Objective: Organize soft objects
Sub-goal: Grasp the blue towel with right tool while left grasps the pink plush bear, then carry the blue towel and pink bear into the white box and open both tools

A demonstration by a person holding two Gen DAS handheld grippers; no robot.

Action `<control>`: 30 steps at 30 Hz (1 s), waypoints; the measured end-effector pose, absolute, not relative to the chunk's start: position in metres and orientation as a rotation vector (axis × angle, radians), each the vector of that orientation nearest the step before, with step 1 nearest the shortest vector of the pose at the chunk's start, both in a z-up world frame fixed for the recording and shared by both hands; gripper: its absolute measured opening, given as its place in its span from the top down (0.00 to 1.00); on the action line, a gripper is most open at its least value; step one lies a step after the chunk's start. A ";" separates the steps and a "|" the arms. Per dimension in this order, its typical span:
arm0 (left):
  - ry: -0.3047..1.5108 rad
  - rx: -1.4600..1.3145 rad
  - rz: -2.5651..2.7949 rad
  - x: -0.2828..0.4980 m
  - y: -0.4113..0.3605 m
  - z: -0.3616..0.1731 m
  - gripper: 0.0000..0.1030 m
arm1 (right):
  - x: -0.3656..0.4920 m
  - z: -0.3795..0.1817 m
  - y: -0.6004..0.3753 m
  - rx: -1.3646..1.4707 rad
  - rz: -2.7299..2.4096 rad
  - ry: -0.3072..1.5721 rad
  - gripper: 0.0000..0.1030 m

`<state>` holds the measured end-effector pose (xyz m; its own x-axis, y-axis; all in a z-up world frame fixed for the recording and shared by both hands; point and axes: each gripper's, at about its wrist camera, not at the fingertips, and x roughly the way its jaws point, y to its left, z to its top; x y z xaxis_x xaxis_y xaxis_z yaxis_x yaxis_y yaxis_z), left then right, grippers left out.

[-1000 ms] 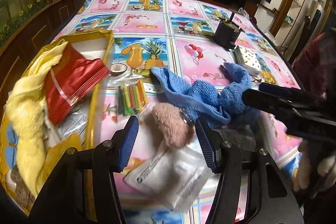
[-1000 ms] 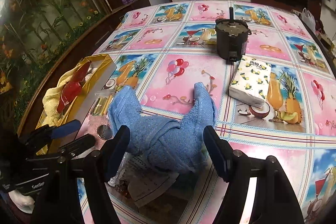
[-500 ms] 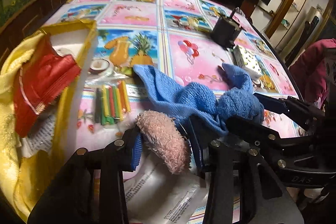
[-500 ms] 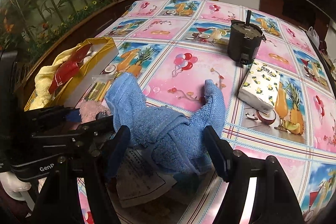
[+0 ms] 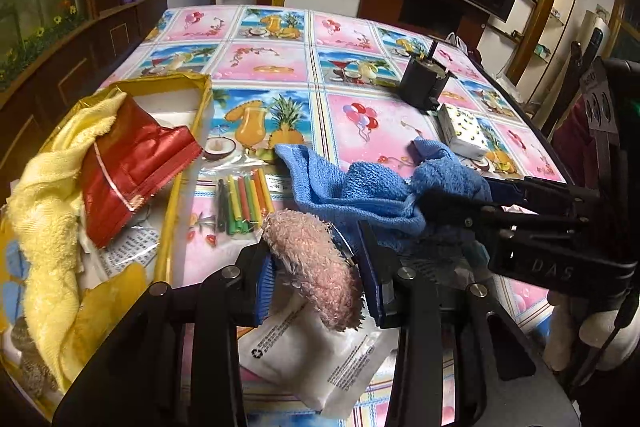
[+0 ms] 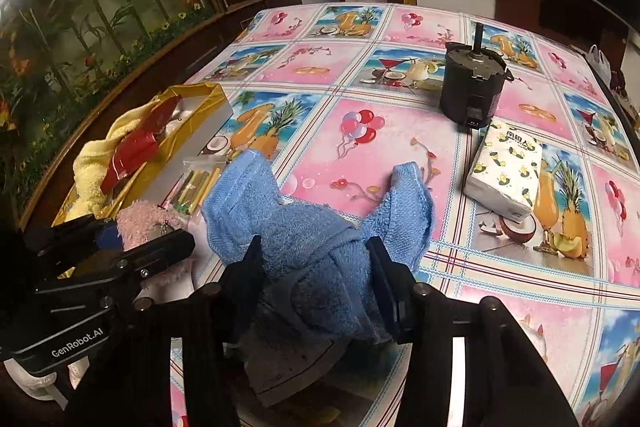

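A pink fuzzy pouch (image 5: 304, 243) sits between the blue pads of my left gripper (image 5: 318, 279), which is shut on it just above the table. My right gripper (image 6: 314, 267) has its jaws closing, and both fingers press into the bunched blue towel (image 6: 304, 219). In the left wrist view the blue towel (image 5: 360, 187) lies right of the pouch, with the right gripper (image 5: 472, 195) on its right end. A gold box (image 5: 172, 211) at the left holds a yellow towel (image 5: 44, 187) and a red foil packet (image 5: 132, 163).
A clear pack of coloured sticks (image 5: 240, 203) lies beside the box. A white plastic packet (image 5: 316, 359) lies under the pouch. A tissue pack (image 6: 508, 175) and a black motor (image 6: 472, 87) stand behind the towel. A dark paper lies under the towel.
My left jaws closed onto the pink pouch and raised it a little. My right jaws, wide around the blue towel before, have closed in on it.
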<state>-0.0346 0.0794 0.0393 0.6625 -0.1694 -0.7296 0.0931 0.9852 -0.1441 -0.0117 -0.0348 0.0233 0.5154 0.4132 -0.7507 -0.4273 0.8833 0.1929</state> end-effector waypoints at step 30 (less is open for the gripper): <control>0.618 -0.269 0.058 -0.114 0.213 0.097 0.65 | -0.085 0.135 0.039 -0.051 0.602 0.617 0.51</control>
<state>-0.1143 0.2130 0.0971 0.8147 -0.0258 -0.5794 -0.1338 0.9637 -0.2312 -0.0846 0.0393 0.1351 0.6509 0.5153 -0.5574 -0.5447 0.8285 0.1299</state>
